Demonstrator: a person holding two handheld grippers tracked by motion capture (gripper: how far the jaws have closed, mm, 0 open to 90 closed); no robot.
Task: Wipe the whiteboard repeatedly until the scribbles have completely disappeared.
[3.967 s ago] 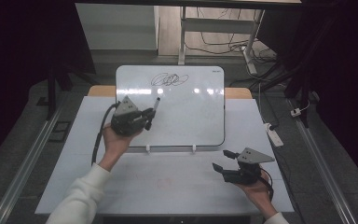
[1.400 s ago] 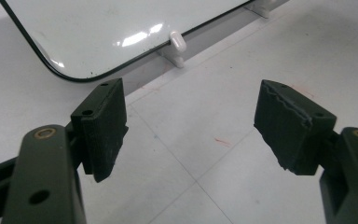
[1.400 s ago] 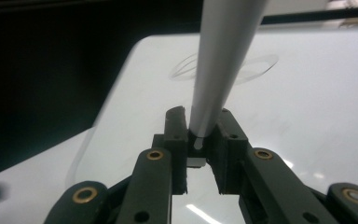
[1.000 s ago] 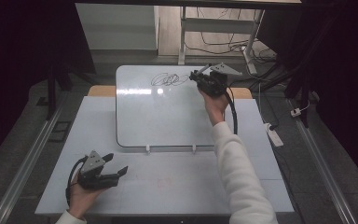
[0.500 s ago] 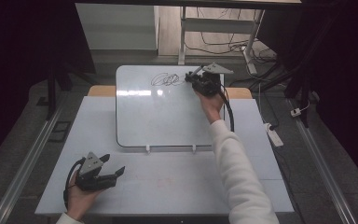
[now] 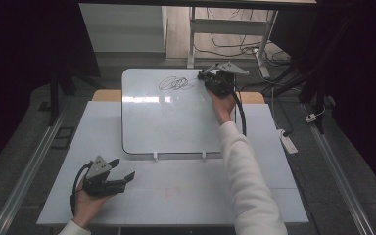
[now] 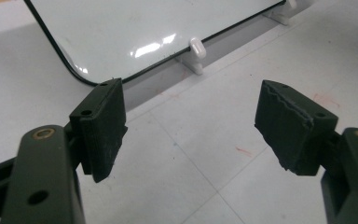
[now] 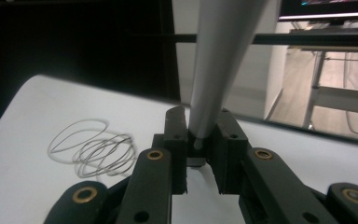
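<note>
Whiteboard (image 6: 176, 117) lies flat on the tabletop (image 6: 186, 196), a looped scribble (image 6: 176, 84) near its far edge. Right tongs (image 6: 206, 78) sit over the board's far right corner, just beside the scribble — closed; in the right gripper view a small dark piece (image 8: 196, 161) sits between the pads, identity unclear, and a pale grey cone (image 8: 219, 56) rises above them. Left tongs (image 6: 125, 177) rest near the front left of the tabletop, well apart from the board — wide open, nothing held.
</note>
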